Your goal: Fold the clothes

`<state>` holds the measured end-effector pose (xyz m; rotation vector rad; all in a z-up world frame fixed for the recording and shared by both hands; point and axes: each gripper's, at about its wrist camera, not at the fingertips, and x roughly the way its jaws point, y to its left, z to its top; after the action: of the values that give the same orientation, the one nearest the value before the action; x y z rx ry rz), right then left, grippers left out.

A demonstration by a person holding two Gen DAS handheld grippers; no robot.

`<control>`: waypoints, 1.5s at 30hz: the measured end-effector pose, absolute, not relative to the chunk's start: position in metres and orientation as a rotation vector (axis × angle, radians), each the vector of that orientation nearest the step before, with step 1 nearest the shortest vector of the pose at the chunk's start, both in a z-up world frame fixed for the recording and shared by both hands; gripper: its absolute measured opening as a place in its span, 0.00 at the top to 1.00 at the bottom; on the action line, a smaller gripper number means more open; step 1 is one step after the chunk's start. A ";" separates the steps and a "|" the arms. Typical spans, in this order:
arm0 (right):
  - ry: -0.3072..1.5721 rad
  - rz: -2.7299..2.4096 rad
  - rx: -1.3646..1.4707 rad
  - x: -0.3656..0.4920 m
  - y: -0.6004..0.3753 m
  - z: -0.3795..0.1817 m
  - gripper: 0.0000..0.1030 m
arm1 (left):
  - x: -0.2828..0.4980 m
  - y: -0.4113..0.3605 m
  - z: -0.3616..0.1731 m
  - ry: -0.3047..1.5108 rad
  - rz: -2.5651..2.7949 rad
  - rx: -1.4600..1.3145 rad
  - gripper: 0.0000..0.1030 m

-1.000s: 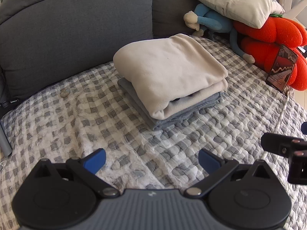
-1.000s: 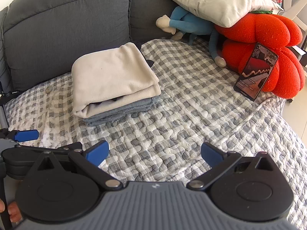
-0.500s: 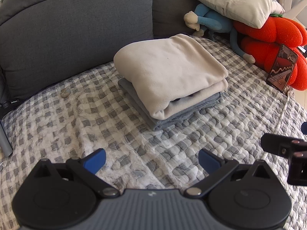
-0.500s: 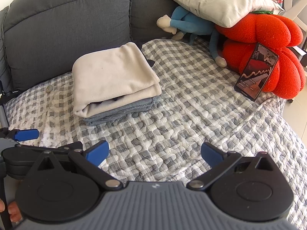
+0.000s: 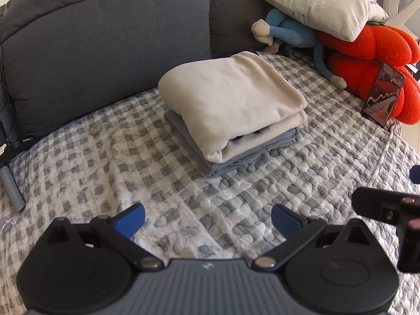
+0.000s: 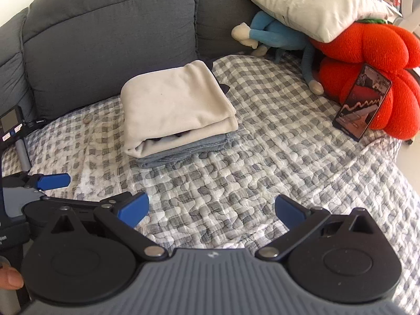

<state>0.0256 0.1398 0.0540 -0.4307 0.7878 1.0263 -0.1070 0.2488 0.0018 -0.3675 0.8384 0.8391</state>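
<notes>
Two folded garments [image 5: 231,105], one pillow [image 5: 317,0], two plush toys [image 5: 367,52], one phone [image 5: 383,93].

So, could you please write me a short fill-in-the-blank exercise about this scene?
1. The cream garment lies folded on top of a ____ one.
2. Both the left gripper and the right gripper are ____.
3. The phone leans against the ____ cushion.
4. The white pillow rests partly on a ____ stuffed toy.

Missing words: grey; open; red; blue
</notes>
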 end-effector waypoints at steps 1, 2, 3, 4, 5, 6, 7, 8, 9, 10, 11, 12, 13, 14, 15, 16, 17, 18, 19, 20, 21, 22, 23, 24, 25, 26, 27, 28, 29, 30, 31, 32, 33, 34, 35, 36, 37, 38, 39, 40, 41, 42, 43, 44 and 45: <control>0.773 1.019 -0.450 0.023 0.137 0.058 0.00 | -0.108 0.247 0.004 0.837 0.840 -0.374 0.01; 0.758 1.011 -0.470 0.021 0.134 0.062 0.00 | -0.110 0.244 0.006 0.836 0.840 -0.378 0.01; 0.749 1.006 -0.483 0.020 0.130 0.065 0.00 | -0.110 0.241 0.009 0.839 0.840 -0.374 0.01; 0.753 1.005 -0.484 0.021 0.124 0.067 0.00 | -0.111 0.238 0.011 0.840 0.841 -0.366 0.01; 0.763 1.004 -0.483 0.022 0.118 0.068 0.00 | -0.111 0.234 0.013 0.837 0.838 -0.358 0.01; 0.774 1.000 -0.478 0.023 0.111 0.068 0.00 | -0.111 0.230 0.015 0.834 0.834 -0.351 0.01; 0.784 0.992 -0.468 0.024 0.105 0.068 0.00 | -0.111 0.227 0.017 0.831 0.831 -0.344 0.01; 0.793 0.983 -0.457 0.025 0.098 0.069 0.00 | -0.111 0.223 0.019 0.828 0.827 -0.337 0.01; 0.800 0.974 -0.444 0.025 0.091 0.069 0.00 | -0.111 0.219 0.021 0.825 0.824 -0.331 0.01; 0.804 0.969 -0.432 0.025 0.085 0.070 0.00 | -0.111 0.215 0.023 0.826 0.821 -0.329 0.00; 0.805 0.967 -0.417 0.024 0.079 0.071 0.00 | -0.111 0.212 0.025 0.825 0.818 -0.327 0.00; 0.805 0.968 -0.403 0.023 0.073 0.073 0.00 | -0.110 0.208 0.027 0.823 0.816 -0.326 0.00; 0.803 0.973 -0.391 0.022 0.068 0.075 0.00 | -0.110 0.205 0.029 0.821 0.813 -0.326 0.00; 0.801 0.978 -0.383 0.020 0.064 0.076 0.00 | -0.110 0.202 0.031 0.819 0.810 -0.327 0.01; 0.797 0.980 -0.378 0.018 0.060 0.078 0.00 | -0.111 0.200 0.033 0.816 0.808 -0.327 0.00; 0.794 0.982 -0.374 0.016 0.057 0.079 0.00 | -0.110 0.198 0.035 0.816 0.812 -0.326 0.00; 0.791 0.983 -0.370 0.014 0.054 0.080 0.00 | -0.110 0.196 0.036 0.815 0.816 -0.324 0.00; 0.787 0.981 -0.367 0.013 0.051 0.081 0.00 | -0.110 0.194 0.037 0.812 0.819 -0.323 0.00; 0.782 0.979 -0.365 0.011 0.049 0.081 0.00 | -0.110 0.193 0.039 0.809 0.822 -0.321 0.00; 0.778 0.980 -0.365 0.011 0.047 0.081 0.00 | -0.110 0.192 0.040 0.807 0.825 -0.321 0.00; 0.774 0.980 -0.364 0.010 0.046 0.080 0.00 | -0.110 0.192 0.040 0.810 0.829 -0.327 0.00; 0.773 0.977 -0.362 0.011 0.045 0.080 0.00 | -0.109 0.192 0.040 0.816 0.833 -0.333 0.00; 0.773 0.972 -0.358 0.011 0.043 0.079 0.00 | -0.109 0.192 0.040 0.819 0.833 -0.338 0.00; 0.774 0.967 -0.351 0.012 0.042 0.079 0.00 | -0.109 0.192 0.039 0.821 0.831 -0.343 0.00; 0.775 0.962 -0.344 0.013 0.041 0.079 0.00 | -0.108 0.192 0.039 0.826 0.831 -0.348 0.00; 0.775 0.959 -0.337 0.014 0.039 0.079 0.00 | -0.108 0.192 0.038 0.830 0.833 -0.352 0.00; 0.775 0.959 -0.332 0.015 0.038 0.079 0.00 | -0.107 0.192 0.038 0.833 0.835 -0.357 0.00; 0.775 0.961 -0.328 0.015 0.038 0.079 0.00 | -0.107 0.193 0.038 0.836 0.837 -0.361 0.00; 0.775 0.960 -0.324 0.015 0.037 0.079 0.00 | -0.106 0.193 0.037 0.837 0.838 -0.363 0.00; 0.777 0.958 -0.319 0.016 0.037 0.079 0.00 | -0.105 0.194 0.036 0.838 0.839 -0.367 0.00; 0.780 0.957 -0.315 0.017 0.037 0.078 0.00 | -0.105 0.194 0.036 0.841 0.838 -0.370 0.00; 0.784 0.958 -0.311 0.017 0.037 0.078 0.00 | -0.104 0.194 0.035 0.844 0.837 -0.372 0.00; 0.788 0.960 -0.308 0.017 0.038 0.077 0.00 | -0.103 0.194 0.033 0.848 0.836 -0.375 0.00; 0.791 0.961 -0.309 0.017 0.039 0.076 0.00 | -0.103 0.194 0.033 0.852 0.836 -0.377 0.00; 0.791 0.962 -0.311 0.017 0.039 0.076 0.00 | -0.102 0.194 0.032 0.856 0.836 -0.379 0.00; 0.790 0.964 -0.313 0.016 0.040 0.076 0.00 | -0.101 0.194 0.031 0.860 0.836 -0.381 0.00; 0.789 0.966 -0.315 0.016 0.041 0.076 0.00 | -0.101 0.195 0.030 0.861 0.837 -0.382 0.00; 0.789 0.970 -0.315 0.016 0.041 0.076 0.00 | -0.101 0.195 0.030 0.861 0.838 -0.383 0.00; 0.789 0.972 -0.316 0.015 0.042 0.076 0.00 | -0.100 0.195 0.030 0.862 0.840 -0.385 0.00; 0.789 0.973 -0.316 0.015 0.042 0.076 0.00 | -0.100 0.195 0.029 0.863 0.841 -0.386 0.00; 0.789 0.974 -0.316 0.015 0.043 0.075 0.00 | -0.100 0.195 0.029 0.863 0.841 -0.386 0.00; 0.788 0.975 -0.318 0.014 0.044 0.075 0.00 | -0.099 0.195 0.029 0.864 0.842 -0.387 0.00; 0.789 0.975 -0.318 0.014 0.044 0.074 0.00 | -0.099 0.196 0.029 0.865 0.842 -0.388 0.00; 0.790 0.975 -0.319 0.014 0.044 0.074 0.00 | -0.098 0.196 0.028 0.867 0.841 -0.389 0.00; 0.791 0.976 -0.319 0.015 0.045 0.073 0.00 | -0.098 0.196 0.028 0.868 0.841 -0.390 0.00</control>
<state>0.0146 0.0447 0.0735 -0.3192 0.7910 0.9756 -0.0978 0.1958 0.0277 -0.3896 0.8685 0.8410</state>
